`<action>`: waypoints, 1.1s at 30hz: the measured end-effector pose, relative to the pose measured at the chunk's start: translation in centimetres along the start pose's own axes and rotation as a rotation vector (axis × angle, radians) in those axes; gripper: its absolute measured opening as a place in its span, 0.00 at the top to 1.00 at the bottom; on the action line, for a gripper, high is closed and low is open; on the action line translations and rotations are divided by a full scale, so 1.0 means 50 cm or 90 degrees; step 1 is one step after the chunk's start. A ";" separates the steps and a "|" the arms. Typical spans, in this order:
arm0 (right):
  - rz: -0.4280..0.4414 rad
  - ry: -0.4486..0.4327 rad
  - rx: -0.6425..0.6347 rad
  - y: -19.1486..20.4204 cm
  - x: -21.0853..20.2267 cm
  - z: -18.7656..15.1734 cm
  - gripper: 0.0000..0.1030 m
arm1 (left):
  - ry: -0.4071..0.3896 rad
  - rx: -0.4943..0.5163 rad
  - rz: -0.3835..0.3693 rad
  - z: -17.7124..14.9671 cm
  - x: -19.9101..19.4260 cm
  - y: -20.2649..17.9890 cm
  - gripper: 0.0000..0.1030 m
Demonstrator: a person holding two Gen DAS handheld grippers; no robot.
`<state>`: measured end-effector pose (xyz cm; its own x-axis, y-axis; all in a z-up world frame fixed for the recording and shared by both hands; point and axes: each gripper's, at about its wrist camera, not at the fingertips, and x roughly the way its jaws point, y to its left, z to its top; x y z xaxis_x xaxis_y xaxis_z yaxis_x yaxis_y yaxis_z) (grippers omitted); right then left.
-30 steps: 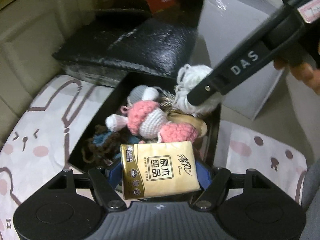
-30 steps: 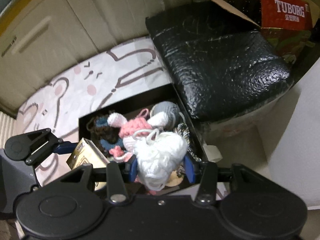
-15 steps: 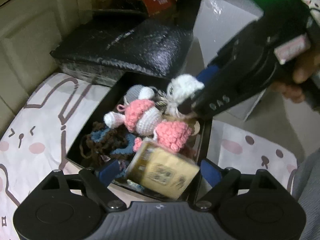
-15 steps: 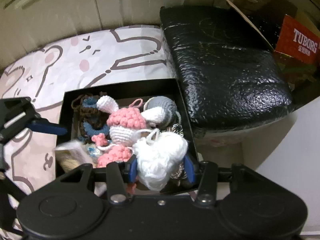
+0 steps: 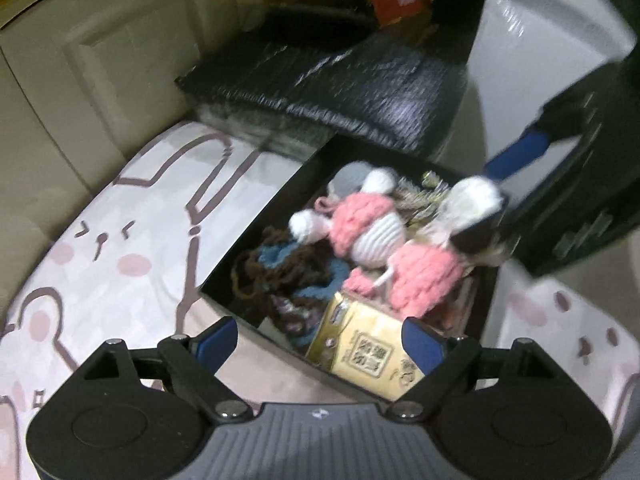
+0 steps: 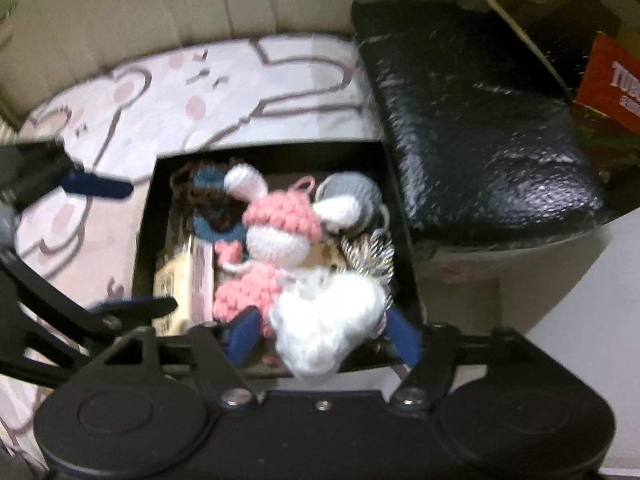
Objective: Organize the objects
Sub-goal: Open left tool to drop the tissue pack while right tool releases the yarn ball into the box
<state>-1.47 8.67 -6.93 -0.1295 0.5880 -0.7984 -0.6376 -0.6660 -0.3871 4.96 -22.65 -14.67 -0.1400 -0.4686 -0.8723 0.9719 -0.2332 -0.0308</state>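
Having dropped the tissue pack point(image 5: 362, 350) into the box point(image 5: 256, 222), left gripper point(image 5: 320, 342) gapes; right gripper point(image 6: 322, 332) apparently loosens around white yarn point(image 6: 326, 328).

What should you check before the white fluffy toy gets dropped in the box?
1. Left gripper open and clear of the tissue pack: ok, the pack lies in the black box.
2. Right gripper around the white yarn ball: ok; whether it grips is unclear.
3. Ball over the box: ok.
4. Room below it: not ok, the pink crochet bunny and other yarn items crowd the box.
5. Sharp view: not ok, both pictures are blurred.
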 end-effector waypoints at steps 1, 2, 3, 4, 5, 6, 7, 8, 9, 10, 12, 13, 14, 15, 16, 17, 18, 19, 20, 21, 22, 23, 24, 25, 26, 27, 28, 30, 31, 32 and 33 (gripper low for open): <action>0.001 -0.010 0.014 -0.006 -0.010 0.002 0.33 | 0.009 0.006 0.010 0.000 0.006 -0.003 0.13; 0.004 -0.020 0.027 -0.012 -0.019 0.003 0.35 | 0.018 0.013 0.017 -0.001 0.012 -0.006 0.13; 0.009 -0.031 0.040 -0.019 -0.029 0.005 0.44 | 0.024 0.020 0.020 -0.003 0.016 -0.007 0.13; 0.013 -0.037 0.051 -0.024 -0.036 0.007 0.53 | 0.030 0.024 0.023 -0.005 0.020 -0.009 0.13; 0.017 -0.040 0.060 -0.030 -0.041 0.007 0.60 | 0.034 0.025 0.024 -0.006 0.023 -0.008 0.13; 0.019 -0.039 0.060 -0.033 -0.045 0.008 0.71 | 0.037 0.025 0.025 -0.006 0.026 -0.007 0.12; 0.019 -0.035 0.058 -0.033 -0.045 0.008 0.77 | 0.040 0.021 0.026 -0.006 0.027 -0.005 0.12; 0.018 -0.029 0.054 -0.032 -0.044 0.006 0.78 | 0.043 0.016 0.027 -0.006 0.028 -0.001 0.12; 0.015 -0.023 0.045 -0.030 -0.040 0.004 0.79 | 0.045 0.014 0.028 -0.006 0.030 -0.001 0.12; 0.010 -0.015 0.036 -0.027 -0.034 0.003 0.80 | 0.047 0.010 0.030 -0.006 0.031 0.001 0.12; 0.001 0.002 0.024 -0.022 -0.019 -0.002 0.80 | 0.050 0.007 0.034 -0.007 0.032 0.005 0.12; 0.001 0.007 0.021 -0.021 -0.013 -0.004 0.80 | 0.051 0.005 0.035 -0.007 0.032 0.006 0.12; 0.002 0.009 0.018 -0.019 -0.009 -0.004 0.79 | 0.052 0.003 0.035 -0.007 0.032 0.008 0.12; 0.004 0.011 0.016 -0.017 -0.005 -0.004 0.79 | 0.052 -0.001 0.037 -0.008 0.032 0.010 0.12; 0.004 0.012 0.015 -0.015 0.000 -0.003 0.79 | 0.053 -0.003 0.039 -0.007 0.031 0.009 0.12; 0.004 0.015 0.012 -0.012 0.004 -0.003 0.79 | 0.053 -0.004 0.041 -0.008 0.031 0.009 0.12; 0.002 0.018 0.004 -0.007 0.010 -0.003 0.79 | 0.053 -0.004 0.043 -0.008 0.031 0.010 0.12; -0.002 0.019 -0.006 -0.001 0.016 -0.003 0.79 | 0.054 -0.005 0.045 -0.008 0.031 0.010 0.12; -0.004 0.019 -0.010 0.002 0.019 -0.003 0.79 | 0.054 -0.006 0.046 -0.008 0.031 0.011 0.12; -0.007 0.018 -0.013 0.005 0.023 -0.002 0.79 | 0.053 -0.008 0.045 -0.008 0.031 0.013 0.12; -0.010 0.019 -0.015 0.007 0.027 0.000 0.79 | 0.053 -0.011 0.044 -0.008 0.030 0.013 0.12; -0.013 0.017 -0.017 0.009 0.032 0.001 0.79 | 0.052 -0.012 0.043 -0.008 0.030 0.014 0.12; -0.017 0.016 -0.021 0.010 0.038 0.002 0.79 | 0.051 -0.012 0.043 -0.008 0.030 0.015 0.12; -0.022 0.018 -0.026 0.013 0.044 0.003 0.79 | 0.050 -0.013 0.043 -0.007 0.029 0.015 0.12; -0.029 0.019 -0.028 0.015 0.050 0.005 0.79 | 0.048 -0.015 0.041 -0.006 0.027 0.015 0.12; -0.030 0.014 -0.029 0.014 0.052 0.006 0.79 | 0.046 -0.017 0.035 -0.007 0.024 0.016 0.12; -0.029 0.012 -0.024 0.012 0.049 0.009 0.79 | 0.042 -0.022 0.027 -0.006 0.021 0.017 0.12; -0.019 0.003 0.004 0.000 0.034 0.014 0.79 | 0.031 -0.036 0.005 -0.003 0.011 0.021 0.12; -0.010 -0.008 0.016 -0.007 0.022 0.015 0.79 | 0.021 -0.044 -0.008 -0.001 0.005 0.023 0.12; -0.001 -0.020 0.030 -0.014 0.009 0.015 0.79 | 0.012 -0.050 -0.020 0.001 -0.001 0.024 0.12; 0.011 -0.031 0.046 -0.022 -0.005 0.015 0.79 | 0.002 -0.056 -0.034 0.004 -0.006 0.024 0.12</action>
<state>-1.30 9.61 -5.94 -0.1764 0.6000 -0.7803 -0.6882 -0.6420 -0.3381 6.13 -22.98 -14.36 -0.1910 -0.4555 -0.8695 0.9761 -0.1817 -0.1192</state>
